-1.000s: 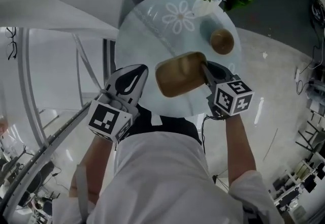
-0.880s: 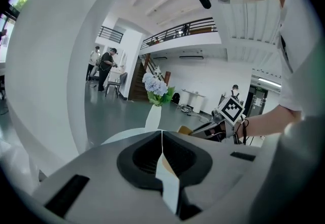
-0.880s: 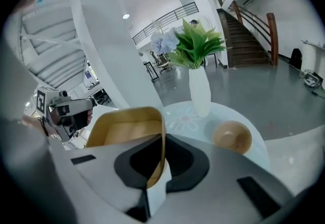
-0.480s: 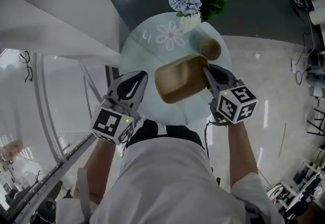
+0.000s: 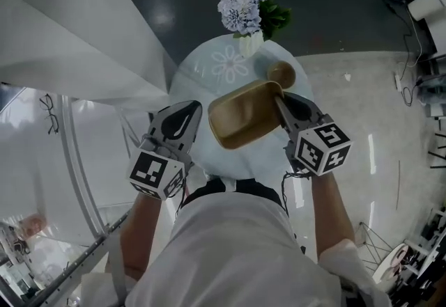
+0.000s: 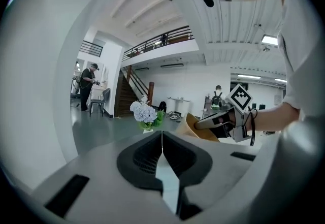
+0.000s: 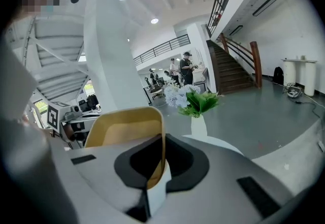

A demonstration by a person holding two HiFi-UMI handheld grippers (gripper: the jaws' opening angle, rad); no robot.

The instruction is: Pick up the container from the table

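A tan rounded-rectangular container hangs above the round glass table, tilted, with my right gripper shut on its right rim. In the right gripper view the container's wall stands between the shut jaws of the right gripper. My left gripper hovers to the container's left, apart from it, shut with nothing in it. The left gripper view shows the left gripper with its jaws together, and the container off to the right.
A white vase of pale blue flowers stands at the table's far edge. A small round tan lid or bowl lies on the table beyond the container. White curved structure at left; shiny floor at right. People stand in the distance.
The right gripper has lifted the container a little higher and tilted it more. The table and flowers look smaller and farther off in the head view. The left gripper has stayed shut beside it.
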